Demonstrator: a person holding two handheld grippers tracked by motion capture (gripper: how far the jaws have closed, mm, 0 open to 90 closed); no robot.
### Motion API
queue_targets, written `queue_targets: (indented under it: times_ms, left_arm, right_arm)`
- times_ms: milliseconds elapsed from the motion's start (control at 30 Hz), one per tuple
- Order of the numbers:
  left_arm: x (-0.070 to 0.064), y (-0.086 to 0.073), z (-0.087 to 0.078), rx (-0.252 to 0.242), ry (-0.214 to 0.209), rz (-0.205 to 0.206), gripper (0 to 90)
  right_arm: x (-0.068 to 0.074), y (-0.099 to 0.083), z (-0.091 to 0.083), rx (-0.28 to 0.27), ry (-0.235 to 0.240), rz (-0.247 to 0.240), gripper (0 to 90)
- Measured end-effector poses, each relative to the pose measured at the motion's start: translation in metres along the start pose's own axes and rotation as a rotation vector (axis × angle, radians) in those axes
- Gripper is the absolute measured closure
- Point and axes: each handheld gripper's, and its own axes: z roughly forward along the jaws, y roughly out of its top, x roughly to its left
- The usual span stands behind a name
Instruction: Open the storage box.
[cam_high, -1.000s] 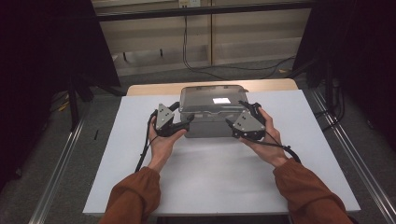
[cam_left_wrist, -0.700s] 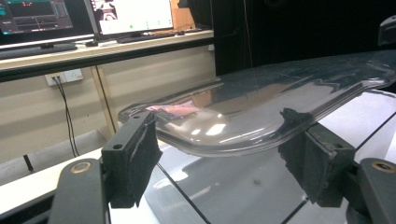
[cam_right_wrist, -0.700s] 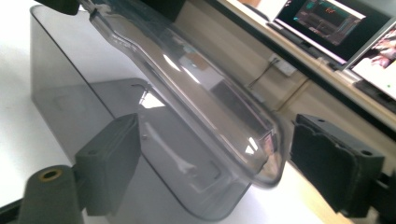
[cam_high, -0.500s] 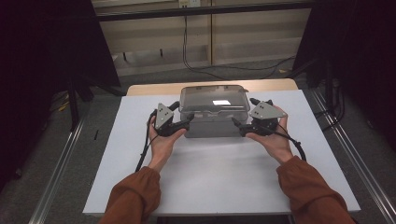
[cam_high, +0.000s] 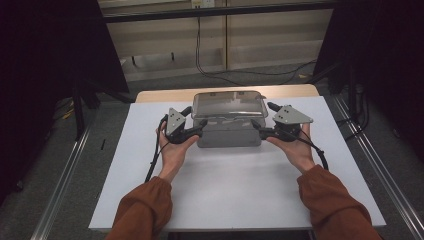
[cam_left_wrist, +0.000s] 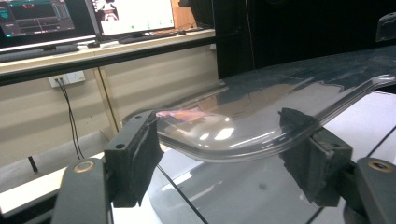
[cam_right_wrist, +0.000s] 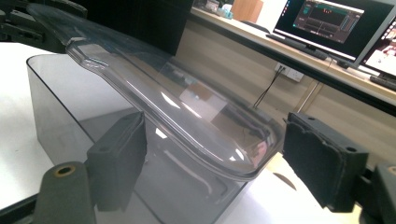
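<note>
A smoky grey plastic box (cam_high: 227, 136) stands on the white tabletop (cam_high: 240, 190), with a clear domed lid (cam_high: 227, 104) over it. In the right gripper view the lid (cam_right_wrist: 187, 112) sits tilted above the box wall (cam_right_wrist: 56, 93). My left gripper (cam_high: 200, 129) is at the lid's left end and my right gripper (cam_high: 257, 127) at its right end. In the left gripper view the lid's rim (cam_left_wrist: 261, 116) runs between the wide-apart pads (cam_left_wrist: 135, 158) of the left gripper (cam_left_wrist: 224, 161). The right gripper (cam_right_wrist: 219, 163) straddles the lid's other end, with a gap beside its right pad (cam_right_wrist: 322, 158).
The white sheet lies on a wooden table (cam_high: 150, 96) with metal rails (cam_high: 60, 185) along both sides. A low wall with hanging cables (cam_high: 198, 45) is behind, and monitors (cam_left_wrist: 130, 14) stand on a bench. Bare white surface lies in front of the box.
My right gripper has swung from the box's front right corner out to the lid's right end. The left gripper has barely moved.
</note>
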Motion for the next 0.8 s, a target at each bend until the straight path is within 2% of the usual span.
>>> queue_targets:
  times_ms: [67,133,333,533,800]
  left_arm:
    - [0.001,0.001,0.0,-0.001,0.001,0.0,31.6]
    - [0.003,0.002,-0.001,0.0,0.005,0.003,32.7]
    - [0.008,0.004,-0.001,-0.006,0.009,-0.01,35.2]
    - [0.011,0.009,0.002,-0.003,0.006,-0.004,38.1]
    - [0.015,0.019,0.007,0.014,-0.004,0.003,38.9]
  right_arm:
    - [-0.001,0.0,0.0,0.002,0.008,-0.022,25.5]
    - [0.0,0.0,0.0,0.007,-0.005,-0.032,27.0]
    - [-0.007,-0.003,0.001,0.0,-0.019,-0.008,30.4]
    - [-0.013,-0.003,0.005,-0.015,-0.017,0.011,35.1]
    - [-0.018,0.002,0.01,-0.041,0.004,0.019,43.3]
